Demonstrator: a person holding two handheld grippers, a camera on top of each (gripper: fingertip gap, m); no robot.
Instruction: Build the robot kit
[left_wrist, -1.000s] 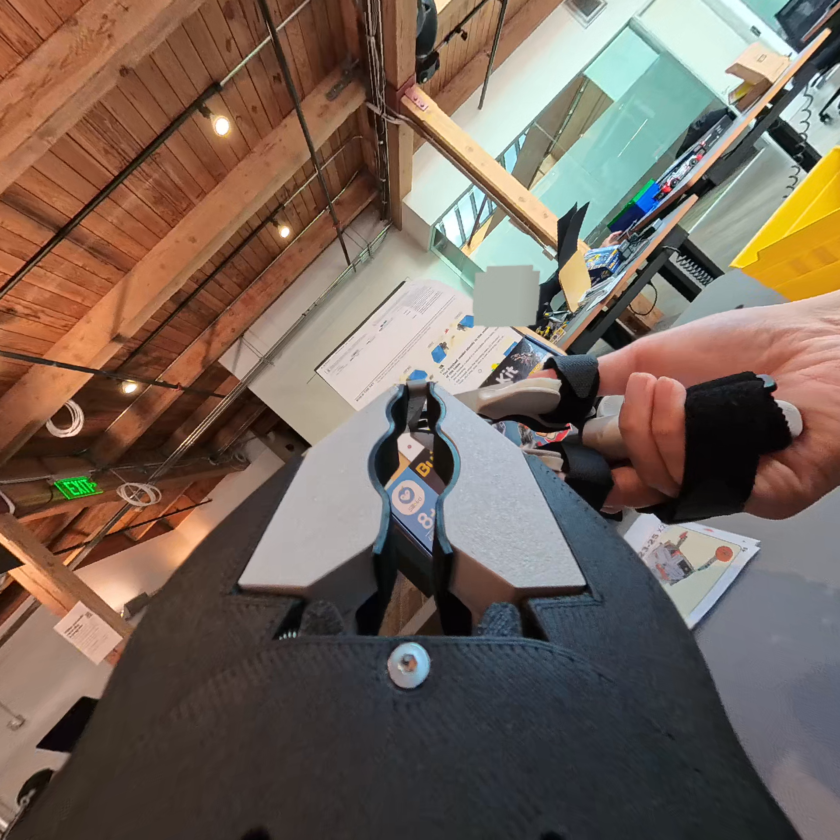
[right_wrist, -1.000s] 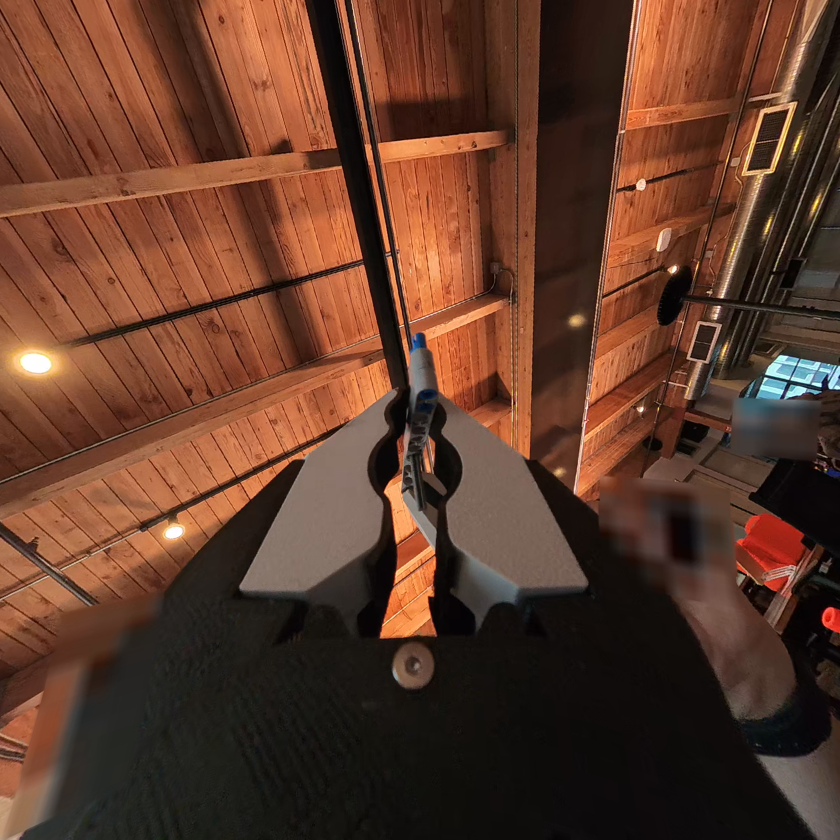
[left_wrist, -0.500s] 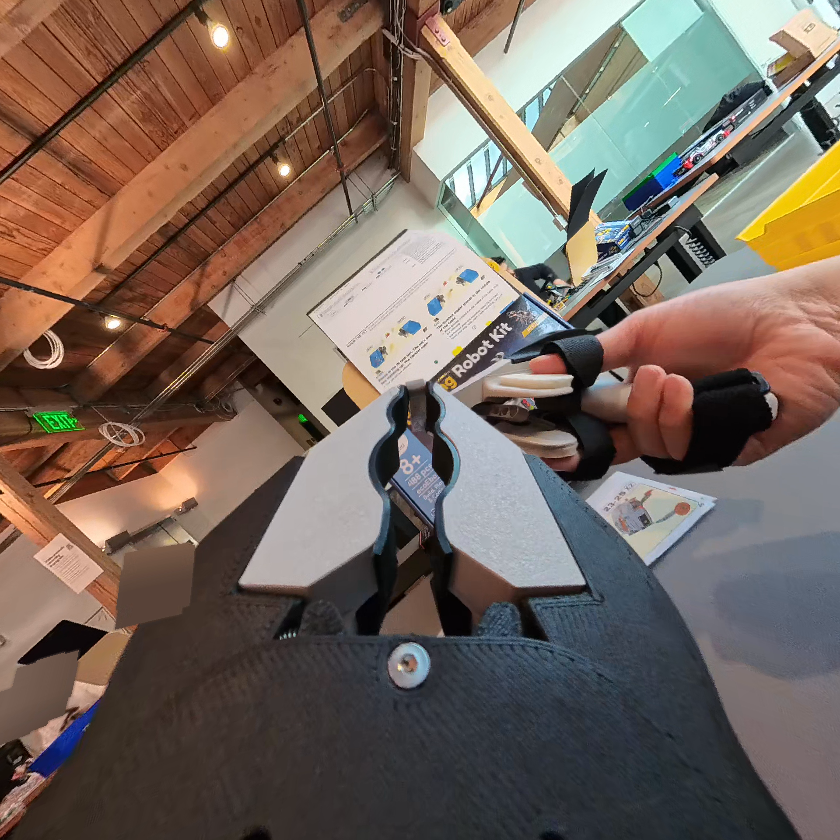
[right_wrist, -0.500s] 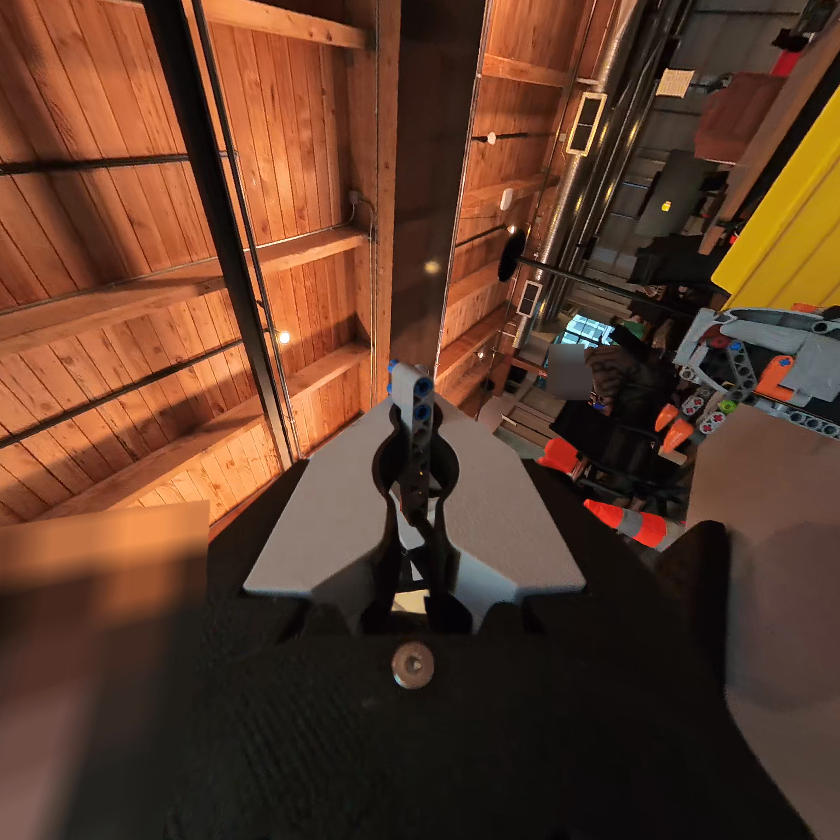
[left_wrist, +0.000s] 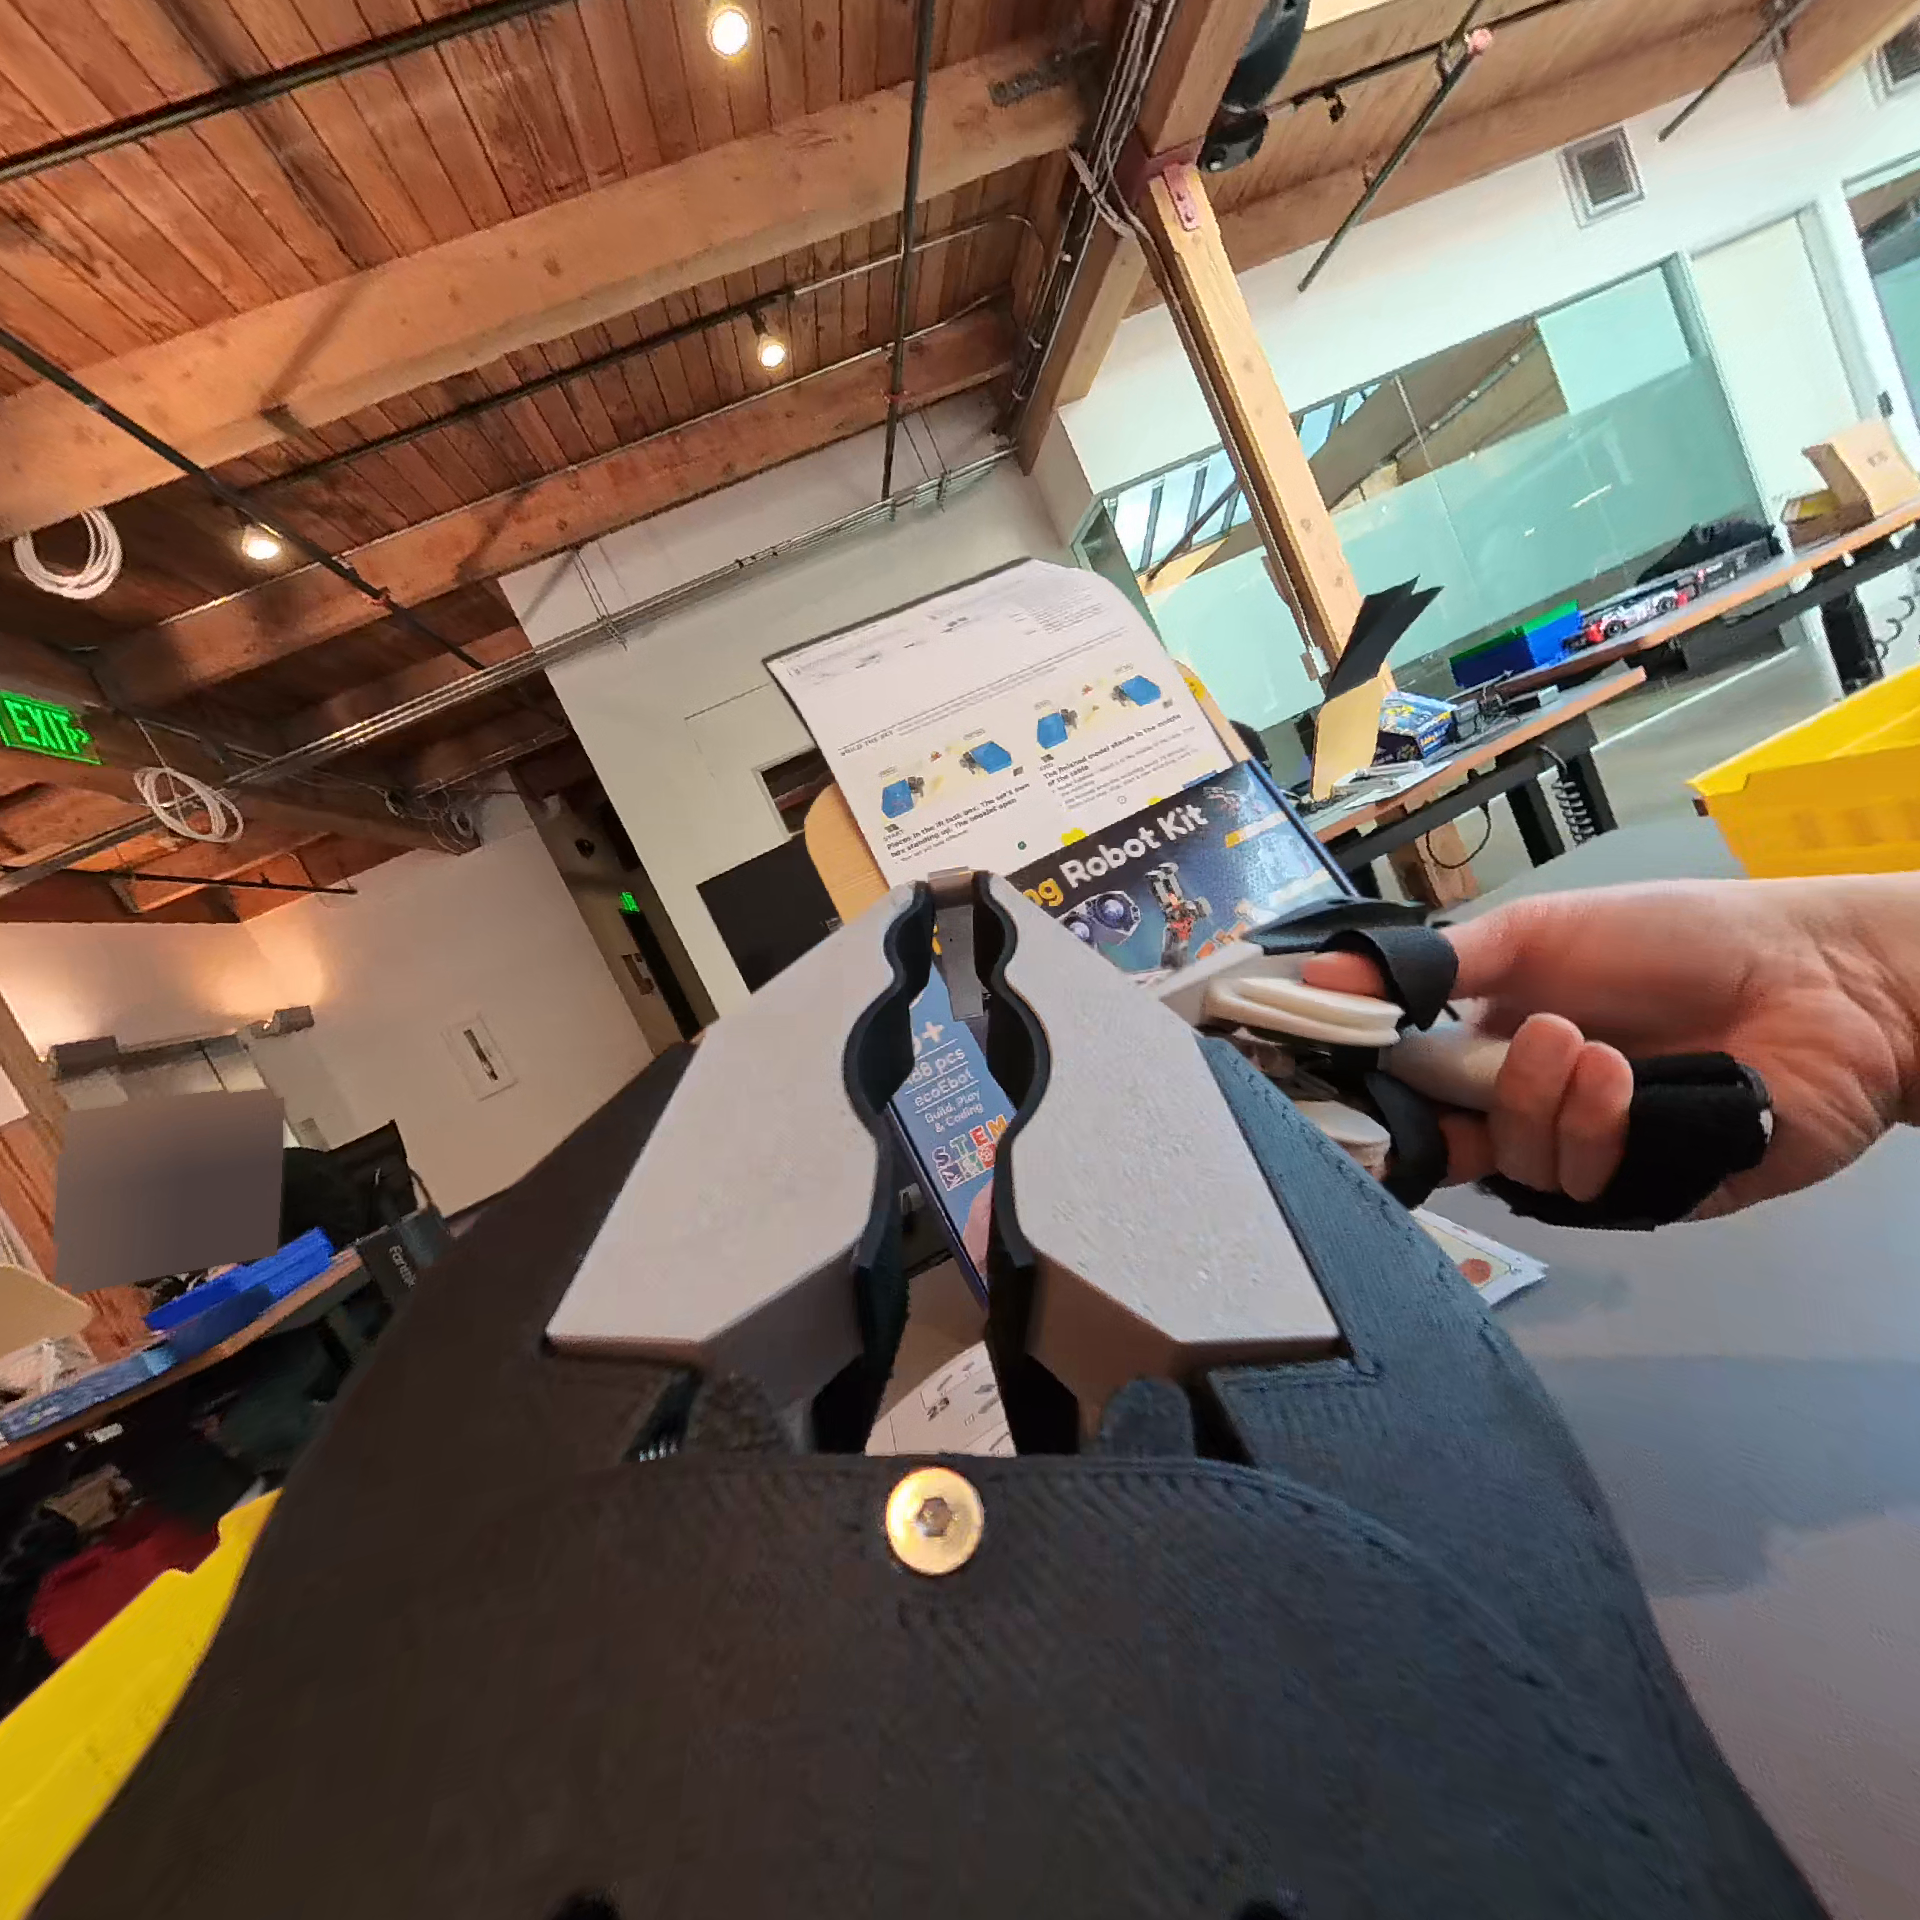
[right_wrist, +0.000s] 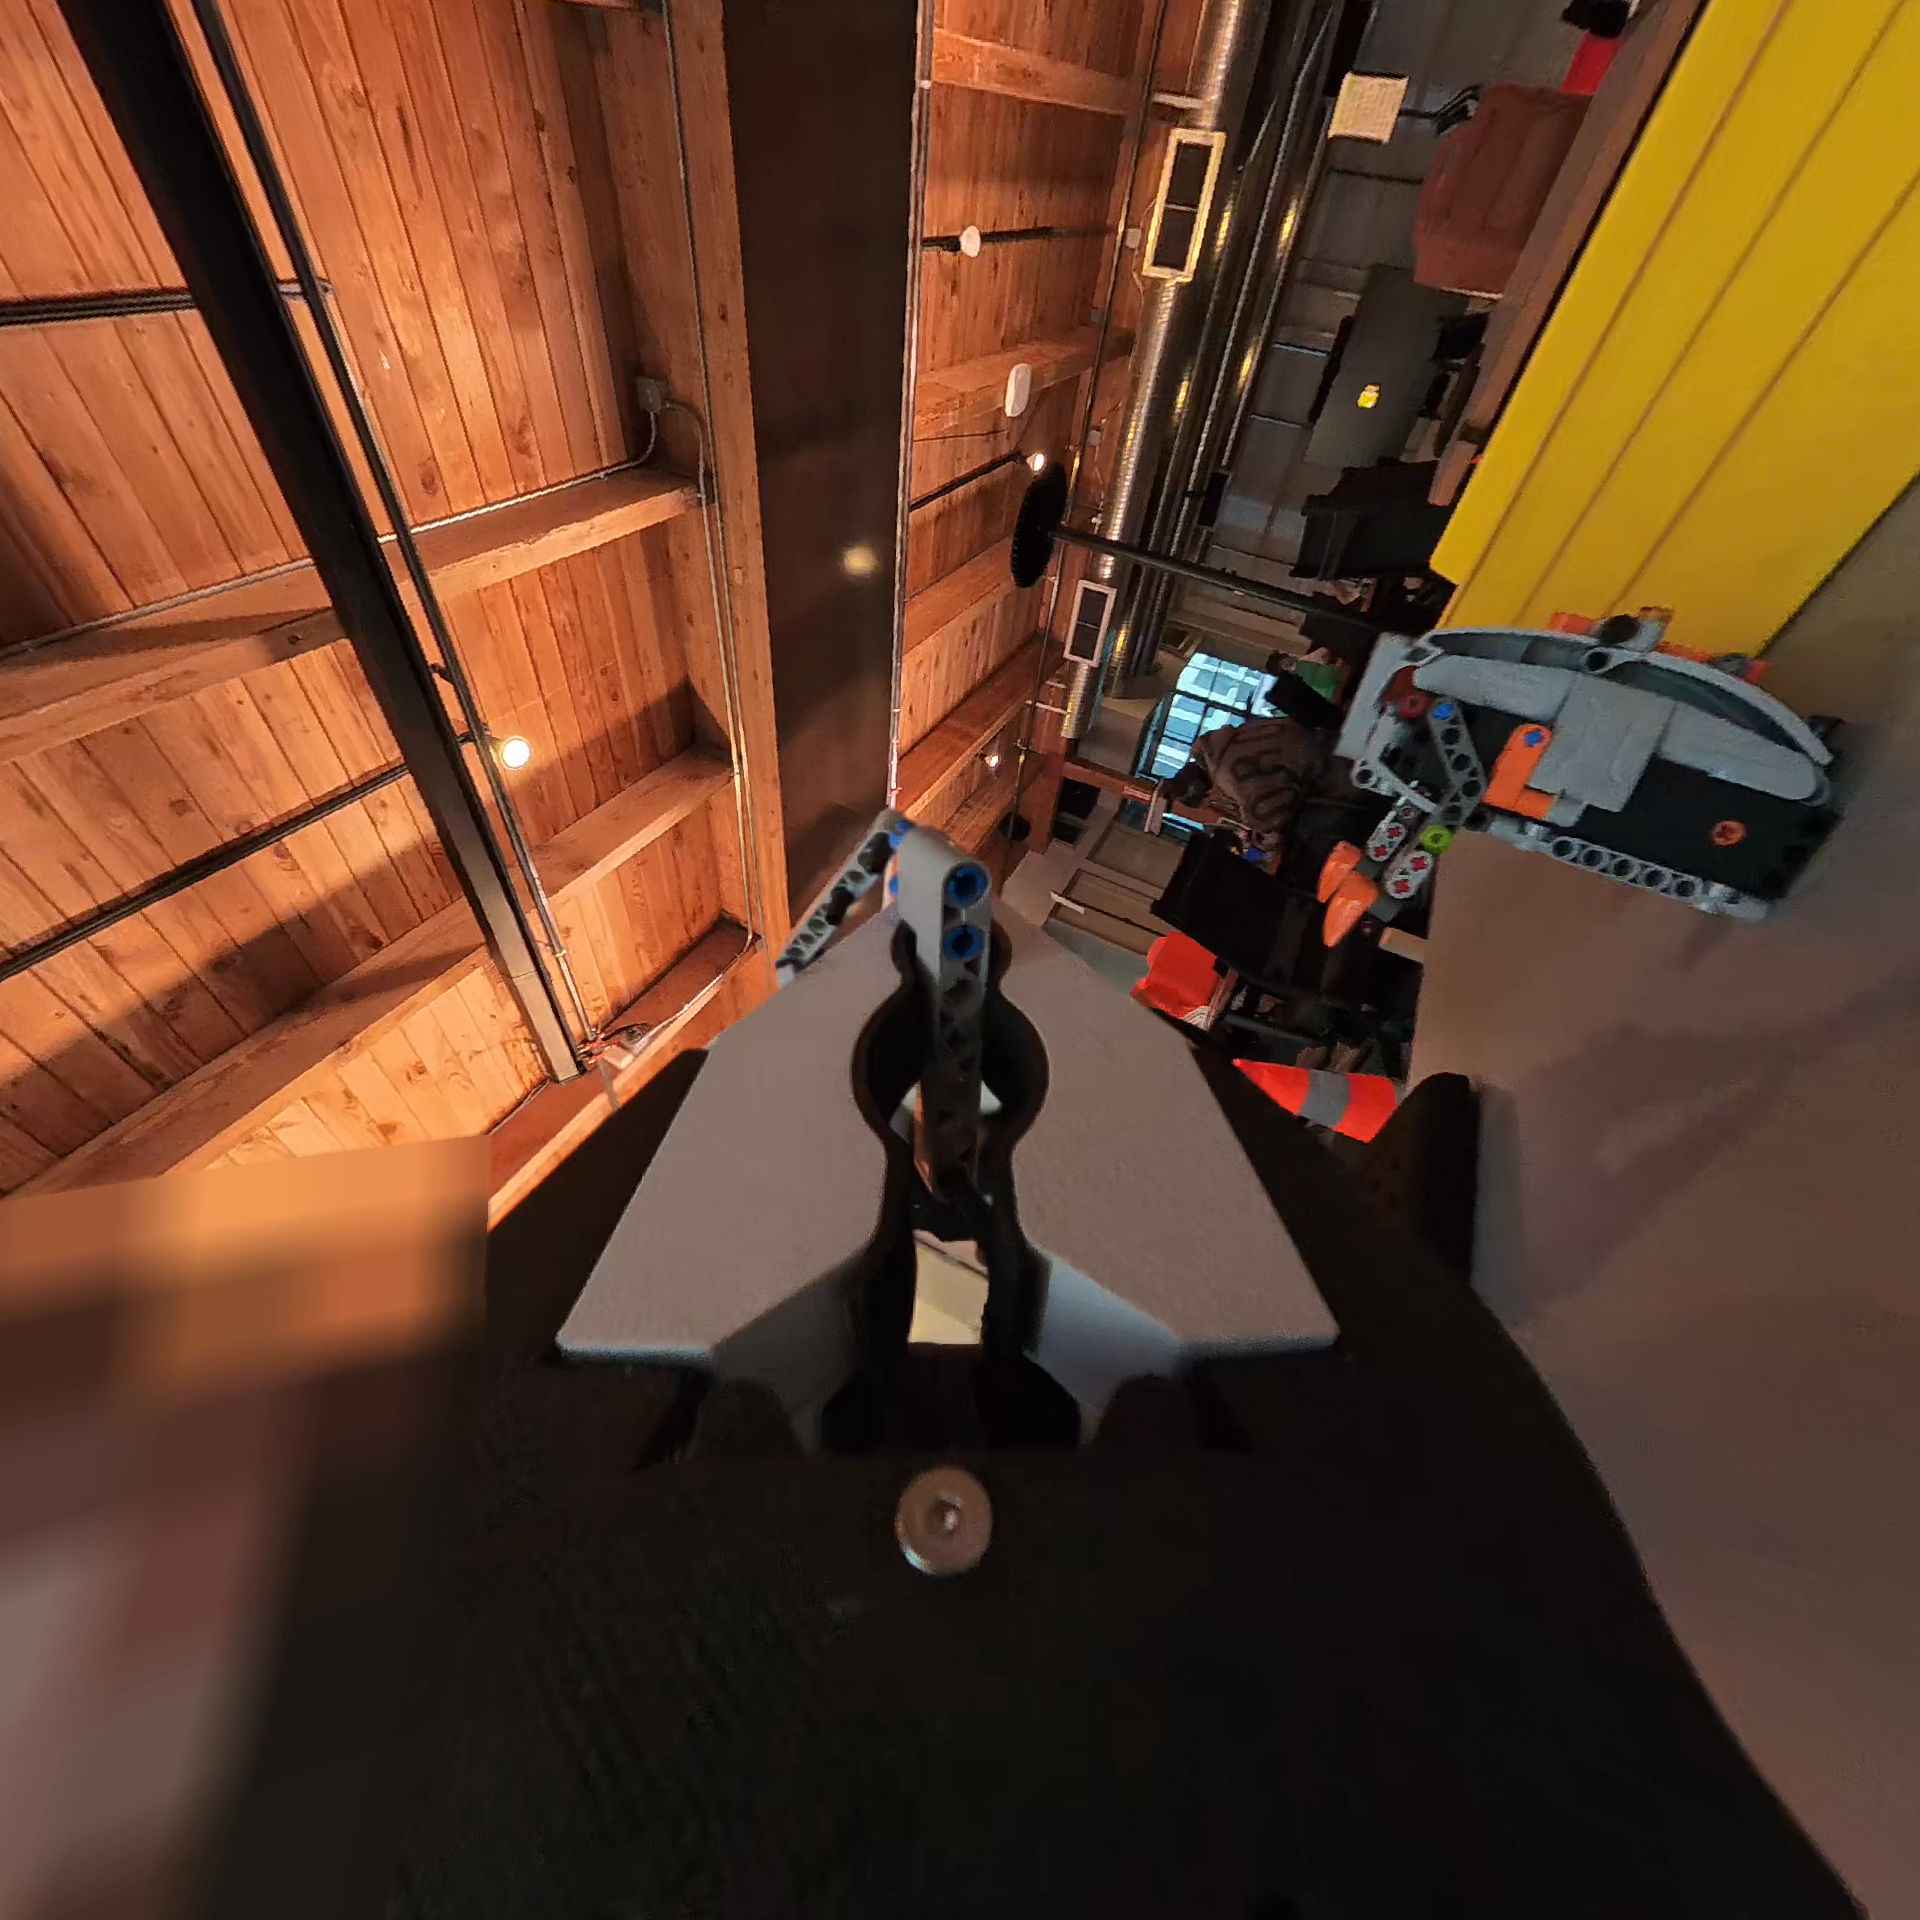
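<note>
Left claw (left_wrist: 951, 914) pinched tight on small grey piece (left_wrist: 961, 961). Right claw (right_wrist: 940, 935) clamped on grey holed bar (right_wrist: 951, 935). Toy robot (right_wrist: 1590, 769) off to right, on table (right_wrist: 1662, 1143).

Yellow bin (left_wrist: 1829, 800) cut by frame edge; beam's (right_wrist: 951, 977) lower end hidden in tongs

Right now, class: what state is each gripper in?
Left gripper: closed on a small grey piece.
Right gripper: closed on a grey beam with blue pins.
</note>
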